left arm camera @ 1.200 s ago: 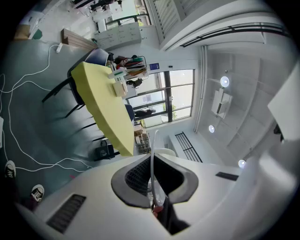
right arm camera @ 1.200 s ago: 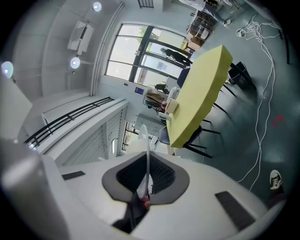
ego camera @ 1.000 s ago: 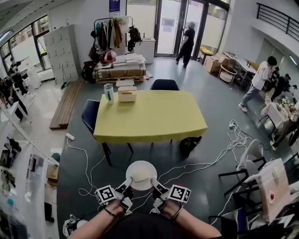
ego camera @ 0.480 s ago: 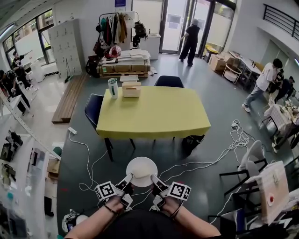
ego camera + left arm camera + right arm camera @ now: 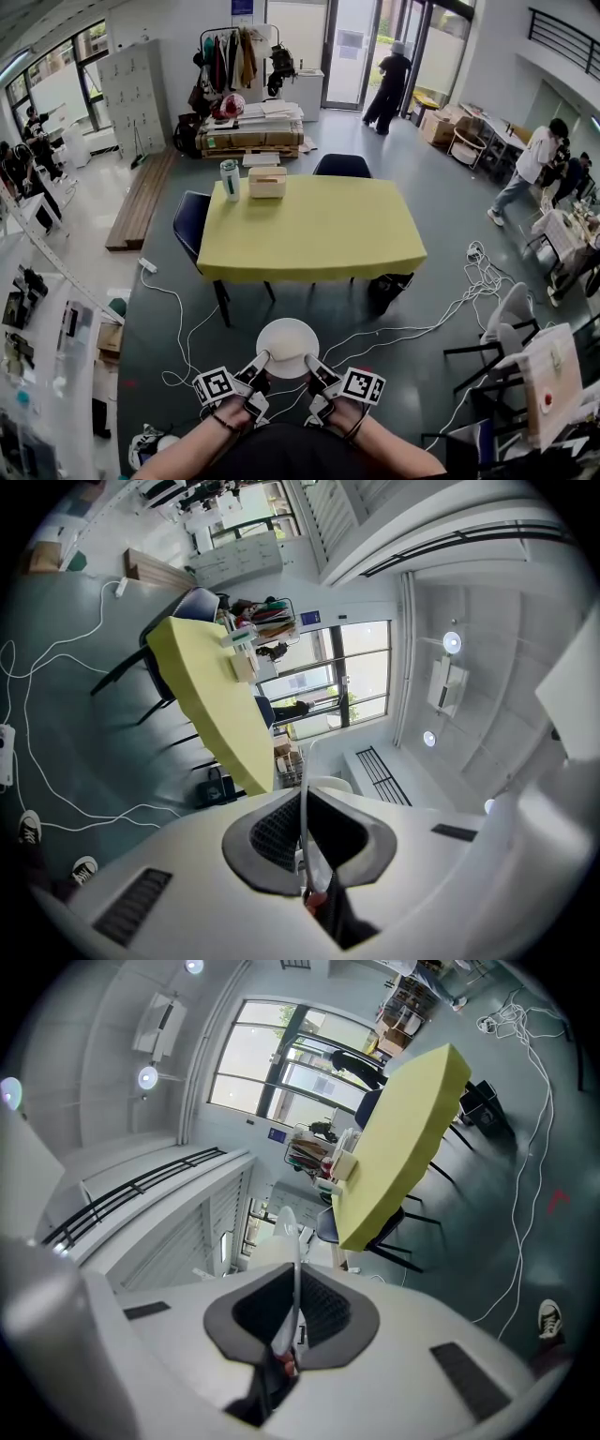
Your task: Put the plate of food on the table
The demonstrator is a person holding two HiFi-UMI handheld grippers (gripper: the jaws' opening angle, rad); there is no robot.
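A white plate with a pale heap of food on it hangs level above the floor, short of the yellow table. My left gripper is shut on the plate's near-left rim and my right gripper is shut on its near-right rim. In the left gripper view the plate's thin edge runs between the dark pads. In the right gripper view the rim is pinched the same way, with the table far ahead.
A white and green bottle and a tan box stand at the table's far left corner. Dark chairs sit at the left side and the far side. White cables trail over the grey floor. People stand far off.
The table has come slightly nearer and lower in the head view. Both grippers keep the same hold on the plate. The person by the door has stepped to the right.
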